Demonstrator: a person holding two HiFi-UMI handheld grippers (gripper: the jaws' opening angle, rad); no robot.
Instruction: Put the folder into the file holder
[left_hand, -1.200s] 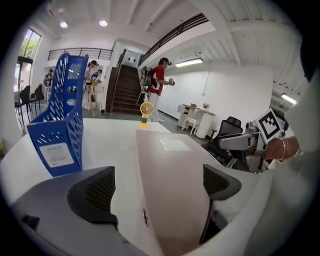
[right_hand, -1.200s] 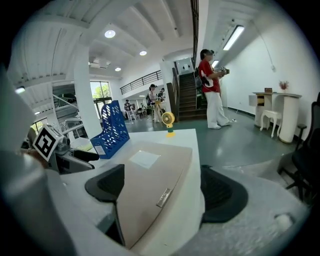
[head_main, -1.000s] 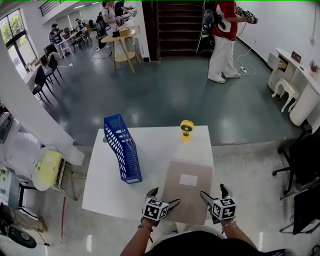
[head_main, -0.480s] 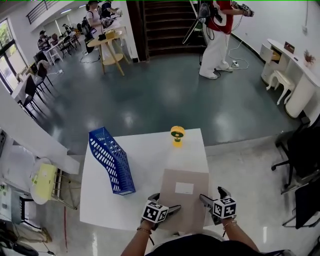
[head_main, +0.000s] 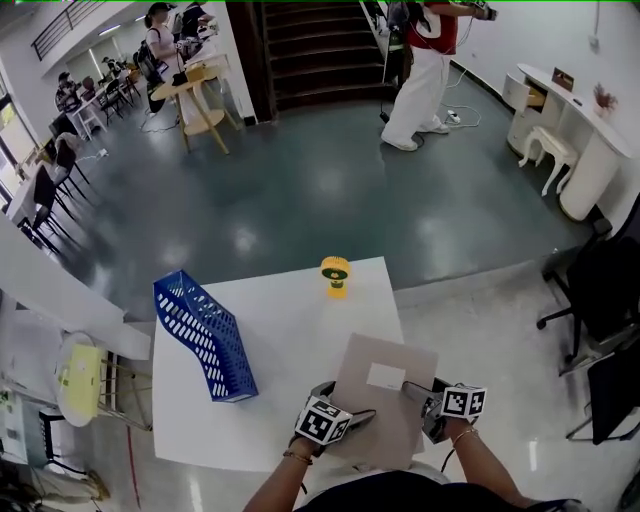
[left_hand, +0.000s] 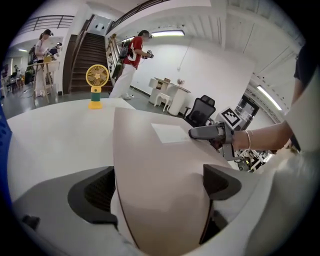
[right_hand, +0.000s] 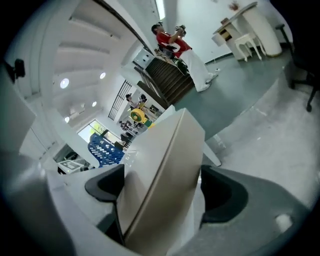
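Head view: tan folder (head_main: 388, 372) over the desk's (head_main: 290, 330) near right corner, pinched by left claw (head_main: 345, 402) and right claw (head_main: 421, 405). Blue file holder (head_main: 205, 335) sits well left; I'd tip the folder upright and align it before lowering.

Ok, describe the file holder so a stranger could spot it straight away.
Find the white square table. Near its left edge sits the blue perforated plastic file holder, apart from the small yellow fan and the tan cardboard folder. It alone is blue.

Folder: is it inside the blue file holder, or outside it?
Outside. The left gripper and right gripper both clamp the folder, which is held well apart from the blue file holder.
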